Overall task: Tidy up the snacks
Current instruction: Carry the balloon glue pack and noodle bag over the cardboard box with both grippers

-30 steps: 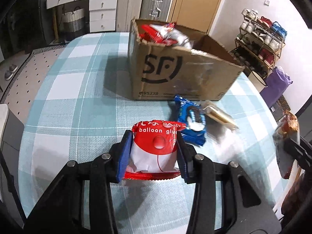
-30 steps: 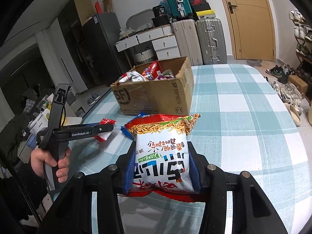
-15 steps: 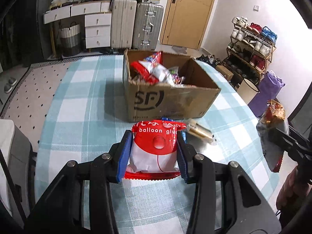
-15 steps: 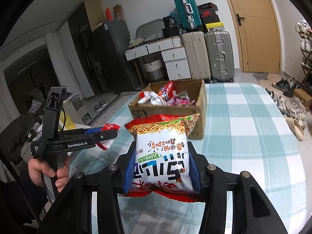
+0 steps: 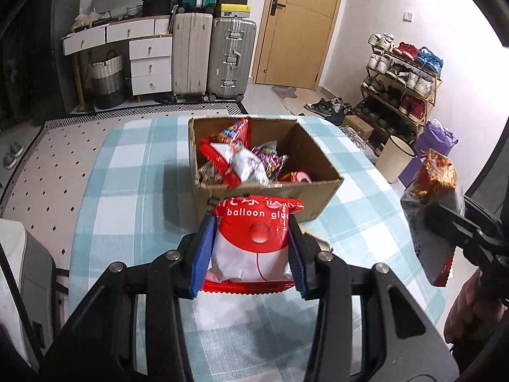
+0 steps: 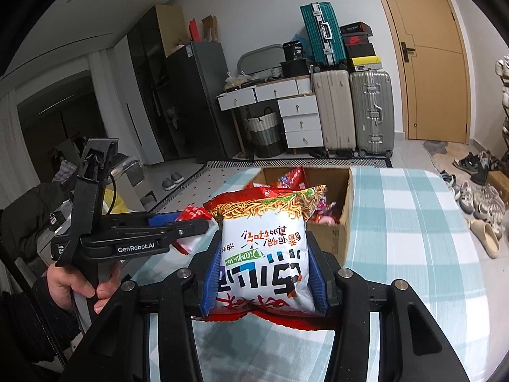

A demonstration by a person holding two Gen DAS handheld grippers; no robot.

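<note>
My left gripper [image 5: 249,222] is shut on a red and white balloon gum packet [image 5: 253,248], held above the checked tablecloth just short of the open cardboard box [image 5: 321,162]. The box holds several snack packets [image 5: 235,159]. My right gripper [image 6: 264,248] is shut on a white and red instant noodle packet [image 6: 264,261], raised in front of the same box [image 6: 345,203]. In the left wrist view the noodle packet [image 5: 429,197] hangs at the right edge. In the right wrist view the left gripper [image 6: 197,219] shows at the left, held by a hand [image 6: 76,283].
The table wears a blue and white checked cloth [image 5: 127,197] [image 6: 413,222]. Beyond it stand suitcases [image 5: 213,54], white drawers [image 5: 149,63], a wooden door [image 5: 299,25] and a shoe rack [image 5: 400,76]. Shoes [image 6: 483,203] lie on the floor at the right.
Both grippers have risen with their packets still held. The box now sits lower in both views, so its inside shows; the blue packet and the wrapped snack by the box are hidden.
</note>
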